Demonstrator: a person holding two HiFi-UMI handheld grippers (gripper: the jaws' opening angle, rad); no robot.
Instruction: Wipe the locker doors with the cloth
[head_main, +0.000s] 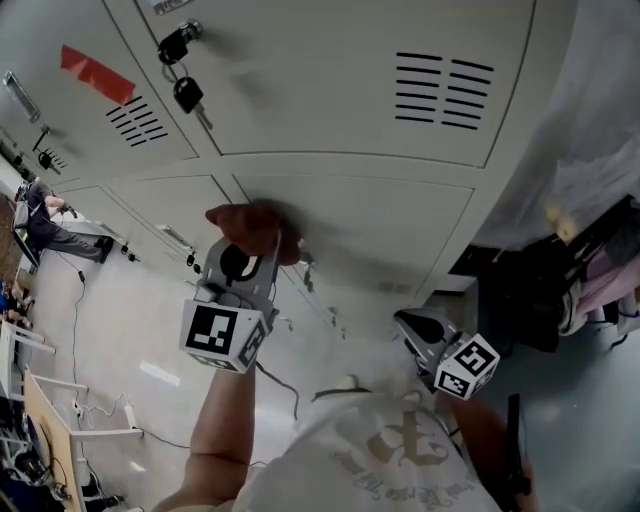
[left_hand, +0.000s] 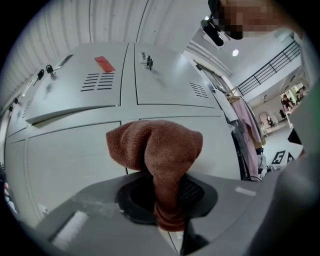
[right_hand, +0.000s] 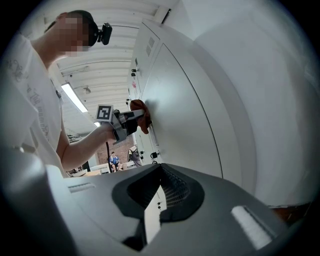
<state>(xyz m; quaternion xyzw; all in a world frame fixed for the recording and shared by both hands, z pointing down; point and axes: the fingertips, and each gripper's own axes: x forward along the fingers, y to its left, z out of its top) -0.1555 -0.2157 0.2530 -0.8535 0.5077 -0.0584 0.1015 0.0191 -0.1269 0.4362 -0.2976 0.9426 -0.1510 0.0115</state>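
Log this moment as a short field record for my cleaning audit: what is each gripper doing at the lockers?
left gripper: shut on the bunched brown terry cloth
cloth position: pressed against the lower grey metal locker door, near its upper left corner in the head view
right gripper: open, nothing between its jaws, held low at the right
upper door: black keys hang from its lock
door further left: red tape above the vents

The cloth is a rust-brown, matt fabric with a coarse looped weave. The locker doors are smooth painted metal, pale grey with a faint sheen. The left tool has a matt grey plastic shell and black ribbed pads. The keys have black plastic heads.
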